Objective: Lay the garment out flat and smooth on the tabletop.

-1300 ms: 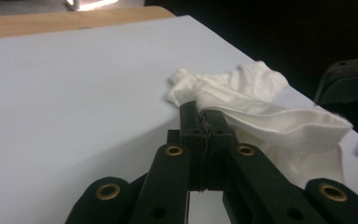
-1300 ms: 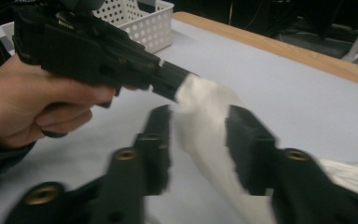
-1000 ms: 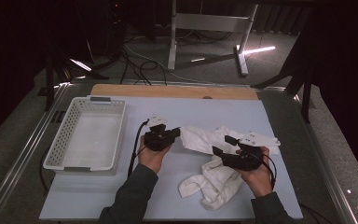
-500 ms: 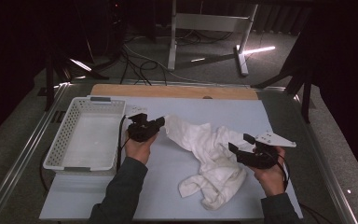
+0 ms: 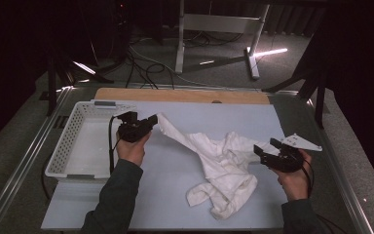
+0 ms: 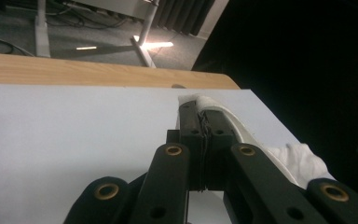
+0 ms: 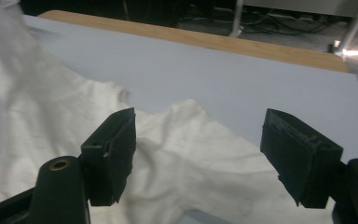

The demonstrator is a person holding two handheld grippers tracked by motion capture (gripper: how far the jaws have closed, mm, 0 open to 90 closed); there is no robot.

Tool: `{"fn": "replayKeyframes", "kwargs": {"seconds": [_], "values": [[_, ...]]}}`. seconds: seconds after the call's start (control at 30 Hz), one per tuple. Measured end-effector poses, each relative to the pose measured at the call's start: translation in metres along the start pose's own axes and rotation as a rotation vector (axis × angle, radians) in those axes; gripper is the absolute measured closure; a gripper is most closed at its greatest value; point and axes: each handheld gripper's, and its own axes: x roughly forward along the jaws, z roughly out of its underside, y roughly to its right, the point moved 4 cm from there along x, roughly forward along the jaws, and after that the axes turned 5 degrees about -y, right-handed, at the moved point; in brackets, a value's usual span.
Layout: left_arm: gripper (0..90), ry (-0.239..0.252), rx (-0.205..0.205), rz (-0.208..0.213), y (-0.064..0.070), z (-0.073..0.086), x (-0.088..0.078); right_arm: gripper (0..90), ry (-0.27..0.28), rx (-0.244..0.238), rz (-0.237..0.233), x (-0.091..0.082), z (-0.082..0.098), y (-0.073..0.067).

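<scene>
Cloth [image 5: 224, 168], white and rumpled, sprawls across the pale blue counter [image 5: 185, 204], one corner stretched taut in the clamped left gripper [image 5: 153, 121] beside a white perforated basket [image 5: 68, 146]. Right gripper [image 5: 264, 152] gapes empty, jaws just widened. Dark room, cables beyond.

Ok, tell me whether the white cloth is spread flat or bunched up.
Bunched, not spread. The white cloth lies crumpled in folds on the table, with one corner pulled taut toward the basket by the left tongs, shut on it.

Dark lab or studio — black curtains [image 5: 365, 73], floor cables [image 5: 146, 68], metal stand [image 5: 219, 29]
</scene>
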Motion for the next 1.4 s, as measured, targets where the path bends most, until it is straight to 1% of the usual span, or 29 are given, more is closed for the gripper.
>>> {"fn": "replayKeyframes", "kwargs": {"seconds": [0.1, 0.13, 0.17, 0.2, 0.37, 0.43, 0.5, 0.53, 0.57, 0.67, 0.77, 0.87, 0.9, 0.93, 0.97, 1.07, 1.17, 1.27, 1.4], "values": [[89.6, 0.006, -0.01, -0.005, -0.004, -0.004, -0.003, 26.5, -0.008, 0.028, 0.029, -0.001, 0.002, 0.015], [89.6, 0.006, -0.01, -0.005, -0.004, -0.004, -0.003, 26.5, -0.008, 0.028, 0.029, -0.001, 0.002, 0.015], [89.6, 0.008, -0.012, -0.013, -0.007, -0.006, -0.005, 26.5, -0.009, 0.035, 0.036, -0.001, 0.003, 0.02], [89.6, 0.01, -0.014, -0.017, -0.008, -0.007, -0.005, 26.7, -0.024, 0.051, 0.063, 0.0, 0.005, 0.03], [89.6, 0.023, -0.033, -0.03, -0.018, -0.012, -0.011, 30.4, -0.061, 0.077, 0.12, 0.003, 0.014, 0.055], [89.5, 0.03, -0.039, -0.035, -0.021, -0.014, -0.013, 32.3, -0.082, 0.083, 0.152, 0.004, 0.018, 0.063], [89.6, 0.036, -0.046, -0.039, -0.024, -0.015, -0.015, 34.0, -0.098, 0.095, 0.168, 0.005, 0.022, 0.071], [89.5, 0.037, -0.048, -0.038, -0.025, -0.015, -0.016, 34.6, -0.104, 0.11, 0.175, 0.006, 0.024, 0.073], [89.5, 0.038, -0.048, -0.041, -0.026, -0.015, -0.016, 35.6, -0.111, 0.113, 0.179, 0.007, 0.026, 0.076], [89.5, 0.035, -0.046, -0.043, -0.028, -0.014, -0.017, 36.8, -0.12, 0.124, 0.195, 0.009, 0.033, 0.084], [89.3, 0.035, -0.046, -0.039, -0.029, -0.013, -0.017, 38.4, -0.144, 0.14, 0.21, 0.012, 0.04, 0.089], [89.3, 0.032, -0.043, -0.037, -0.03, -0.013, -0.016, 39.8, -0.169, 0.146, 0.221, 0.015, 0.046, 0.095], [89.3, 0.031, -0.043, -0.036, -0.03, -0.013, -0.016, 40.7, -0.173, 0.156, 0.231, 0.016, 0.048, 0.096], [89.3, 0.031, -0.042, -0.037, -0.031, -0.014, -0.017, 42.1, -0.177, 0.144, 0.235, 0.017, 0.049, 0.099], [89.3, 0.032, -0.047, -0.038, -0.032, -0.014, -0.017, 43.0, -0.182, 0.148, 0.246, 0.018, 0.051, 0.101], [89.3, 0.034, -0.055, -0.049, -0.036, -0.014, -0.018, 46.8, -0.219, 0.15, 0.256, 0.022, 0.058, 0.106], [89.3, 0.039, -0.064, -0.06, -0.041, -0.015, -0.02, 51.6, -0.244, 0.163, 0.26, 0.026, 0.064, 0.111], [89.3, 0.045, -0.078, -0.066, -0.045, -0.016, -0.021, 54.6, -0.262, 0.184, 0.254, 0.029, 0.068, 0.113], [89.3, 0.045, -0.084, -0.07, -0.048, -0.018, -0.021, 57.0, -0.291, 0.181, 0.253, 0.033, 0.07, 0.114]]}}
